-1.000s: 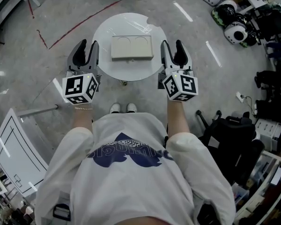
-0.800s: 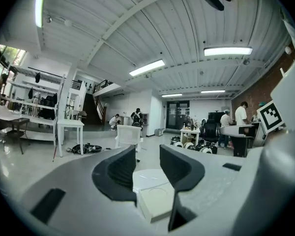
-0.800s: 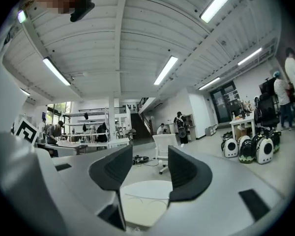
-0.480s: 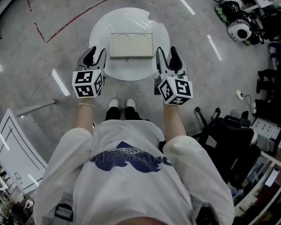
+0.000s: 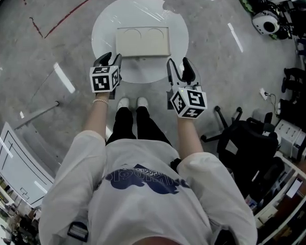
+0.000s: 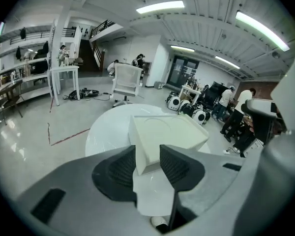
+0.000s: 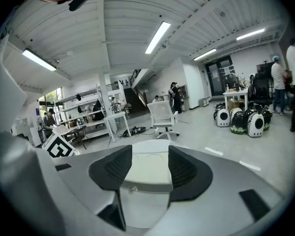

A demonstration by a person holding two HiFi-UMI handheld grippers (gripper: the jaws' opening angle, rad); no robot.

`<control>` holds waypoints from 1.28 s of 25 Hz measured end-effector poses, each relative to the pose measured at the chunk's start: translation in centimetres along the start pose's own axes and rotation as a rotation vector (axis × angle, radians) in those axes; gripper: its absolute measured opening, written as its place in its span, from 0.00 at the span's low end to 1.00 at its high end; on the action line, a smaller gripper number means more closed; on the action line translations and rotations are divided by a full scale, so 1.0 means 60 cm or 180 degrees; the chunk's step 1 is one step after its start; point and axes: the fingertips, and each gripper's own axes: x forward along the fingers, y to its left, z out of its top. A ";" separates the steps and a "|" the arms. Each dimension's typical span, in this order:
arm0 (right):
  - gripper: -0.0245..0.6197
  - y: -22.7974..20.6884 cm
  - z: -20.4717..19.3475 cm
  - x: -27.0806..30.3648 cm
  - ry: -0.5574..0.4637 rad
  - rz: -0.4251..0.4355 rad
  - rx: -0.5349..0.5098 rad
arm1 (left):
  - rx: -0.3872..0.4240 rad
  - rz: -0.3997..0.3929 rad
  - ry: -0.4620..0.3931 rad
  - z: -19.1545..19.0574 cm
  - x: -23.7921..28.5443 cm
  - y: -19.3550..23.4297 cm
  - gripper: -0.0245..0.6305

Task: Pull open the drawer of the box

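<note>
Head view: the box (image 5: pixel 143 41) sat mid-way on the round table (image 5: pixel 106 19), just beyond both tools.
Drawer (image 7: pixel 142 187): near face looked flush, not yet pulled.
Left tool (image 5: pixel 112 58): jaws apart, holding nothing, near the box's left corner.
Right tool (image 5: pixel 177 63): jaws apart, empty, short of the knob (image 7: pixel 134 188).
Left to do: the grasp and the whole pull.

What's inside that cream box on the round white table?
Nothing to see: the box has its drawer shut, so the inside is covered. Only two round marks on top show.
</note>
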 end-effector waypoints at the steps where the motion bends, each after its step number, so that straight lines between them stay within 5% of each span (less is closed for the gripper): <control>1: 0.36 -0.003 -0.011 0.003 0.0049 -0.0009 0.0004 | -0.0032 0.0008 0.0046 -0.007 0.011 0.004 0.25; 9: 0.36 -0.007 -0.085 0.028 0.0351 -0.0037 0.0130 | -0.0170 -0.0103 0.0256 -0.025 0.049 0.015 0.22; 21: 0.39 0.049 -0.307 0.124 0.2219 0.0309 0.0633 | -0.0334 -0.0158 0.0450 -0.033 0.055 0.014 0.16; 32: 0.36 0.091 -0.339 0.207 0.3030 0.0761 0.0743 | -0.0352 -0.0182 0.0439 -0.030 0.054 0.016 0.16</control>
